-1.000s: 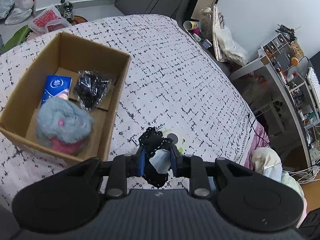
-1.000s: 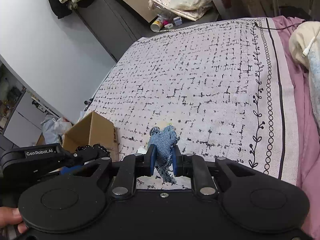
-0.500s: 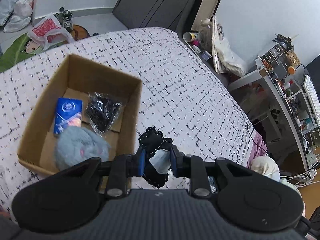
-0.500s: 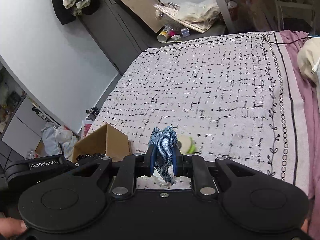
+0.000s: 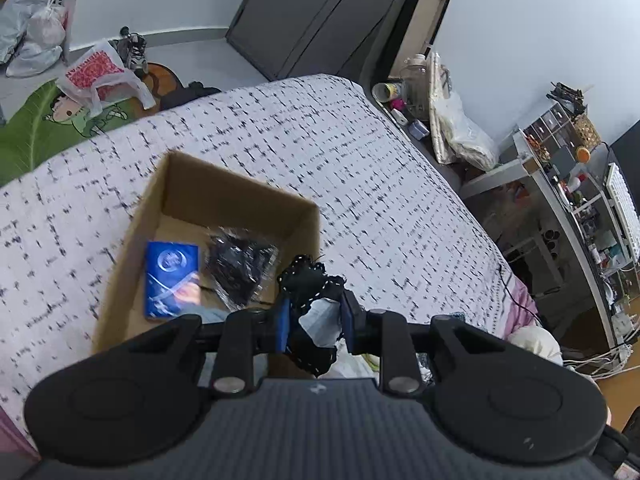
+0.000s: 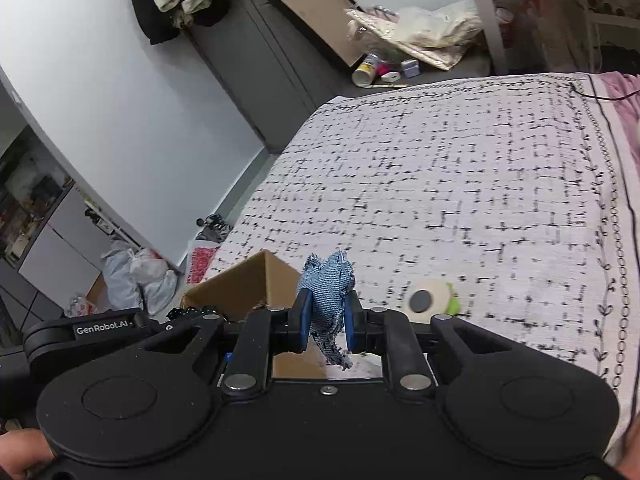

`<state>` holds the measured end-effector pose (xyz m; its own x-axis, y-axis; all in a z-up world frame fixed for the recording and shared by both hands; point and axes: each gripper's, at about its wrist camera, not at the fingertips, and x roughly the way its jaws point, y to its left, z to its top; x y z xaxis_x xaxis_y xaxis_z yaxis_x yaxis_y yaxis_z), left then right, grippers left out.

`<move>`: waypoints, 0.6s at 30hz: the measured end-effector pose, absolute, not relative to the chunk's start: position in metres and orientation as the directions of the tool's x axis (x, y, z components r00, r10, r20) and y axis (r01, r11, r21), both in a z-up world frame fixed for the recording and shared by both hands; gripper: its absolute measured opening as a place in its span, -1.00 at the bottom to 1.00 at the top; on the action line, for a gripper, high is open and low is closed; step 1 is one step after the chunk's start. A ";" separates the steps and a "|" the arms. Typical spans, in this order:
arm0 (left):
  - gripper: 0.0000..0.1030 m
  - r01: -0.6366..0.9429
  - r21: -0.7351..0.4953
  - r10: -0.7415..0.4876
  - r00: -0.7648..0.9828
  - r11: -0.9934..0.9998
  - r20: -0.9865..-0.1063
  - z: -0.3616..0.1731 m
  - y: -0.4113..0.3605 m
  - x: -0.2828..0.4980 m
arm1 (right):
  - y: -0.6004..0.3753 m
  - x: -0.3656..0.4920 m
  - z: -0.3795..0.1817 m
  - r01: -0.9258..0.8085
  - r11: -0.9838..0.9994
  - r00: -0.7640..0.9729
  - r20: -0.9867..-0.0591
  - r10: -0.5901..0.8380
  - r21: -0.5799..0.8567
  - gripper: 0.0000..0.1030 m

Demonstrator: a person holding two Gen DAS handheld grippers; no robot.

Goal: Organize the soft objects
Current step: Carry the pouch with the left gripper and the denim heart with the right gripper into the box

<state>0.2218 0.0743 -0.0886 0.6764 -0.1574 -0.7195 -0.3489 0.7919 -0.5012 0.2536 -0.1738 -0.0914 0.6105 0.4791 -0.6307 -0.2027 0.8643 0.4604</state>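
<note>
So the cardboard box (image 5: 224, 196) already has a blue packet (image 5: 172, 278) and a black bagged bundle (image 5: 240, 264) in it, the left gripper (image 5: 314, 316) is clamped on a black lacy piece (image 5: 308, 280) right over its edge, the right gripper (image 6: 326, 320) is pinching a denim scrap (image 6: 328, 280) just beside it, and a round cream-and-green thing (image 6: 430, 300) sits on the bedspread (image 6: 460, 184), so I'd say roughly halfway.

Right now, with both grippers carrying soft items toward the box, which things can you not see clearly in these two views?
- Left wrist view: the near part of the cardboard box floor is hidden behind the left gripper and its black lace piece.
- Left wrist view: the blue packet print is blurred.
- Right wrist view: the box interior is hidden by its wall and the right gripper holding the denim scrap.
</note>
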 end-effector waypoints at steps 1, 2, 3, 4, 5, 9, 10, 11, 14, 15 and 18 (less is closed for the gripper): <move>-0.51 -0.353 -0.494 -0.148 0.675 0.795 -0.722 -0.088 0.078 0.222 | -0.172 0.254 -0.091 -0.206 0.860 0.609 -0.627 0.485 0.466 -0.67; -0.51 -0.356 -0.488 -0.142 0.675 0.797 -0.724 -0.087 0.081 0.223 | -0.169 0.255 -0.090 -0.212 0.856 0.608 -0.622 0.493 0.472 -0.67; -0.51 -0.358 -0.484 -0.136 0.676 0.799 -0.724 -0.086 0.084 0.224 | -0.165 0.256 -0.089 -0.219 0.853 0.606 -0.618 0.500 0.474 -0.67; -0.51 -0.357 -0.487 -0.136 0.680 0.797 -0.721 -0.085 0.089 0.225 | -0.161 0.256 -0.088 -0.226 0.850 0.604 -0.617 0.505 0.475 -0.67; -0.51 -0.357 -0.489 -0.135 0.683 0.796 -0.718 -0.085 0.093 0.226 | -0.157 0.257 -0.087 -0.233 0.848 0.602 -0.615 0.510 0.475 -0.67; -0.51 -0.373 -0.473 -0.104 0.688 0.798 -0.718 -0.085 0.110 0.230 | -0.143 0.260 -0.086 -0.248 0.843 0.593 -0.613 0.522 0.478 -0.67; -0.51 -0.377 -0.478 -0.105 0.689 0.793 -0.717 -0.086 0.115 0.231 | -0.140 0.261 -0.086 -0.251 0.841 0.591 -0.613 0.525 0.479 -0.67; -0.51 -0.381 -0.483 -0.105 0.690 0.789 -0.716 -0.086 0.119 0.231 | -0.137 0.261 -0.085 -0.255 0.841 0.589 -0.612 0.527 0.478 -0.67; -0.51 -0.396 -0.468 -0.083 0.687 0.790 -0.722 -0.089 0.128 0.236 | -0.127 0.262 -0.084 -0.265 0.841 0.584 -0.616 0.529 0.471 -0.67; -0.51 -0.400 -0.465 -0.079 0.685 0.790 -0.724 -0.091 0.131 0.238 | -0.124 0.263 -0.084 -0.268 0.840 0.582 -0.616 0.531 0.471 -0.67; -0.51 -0.396 -0.455 -0.081 0.678 0.798 -0.731 -0.096 0.138 0.246 | -0.116 0.265 -0.087 -0.274 0.840 0.572 -0.623 0.534 0.469 -0.67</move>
<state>0.2463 0.1377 -0.0965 0.6776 -0.0808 -0.7310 -0.3956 0.7979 -0.4549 0.2648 -0.1157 -0.0866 0.5716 0.5345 -0.6226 -0.2739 0.8395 0.4692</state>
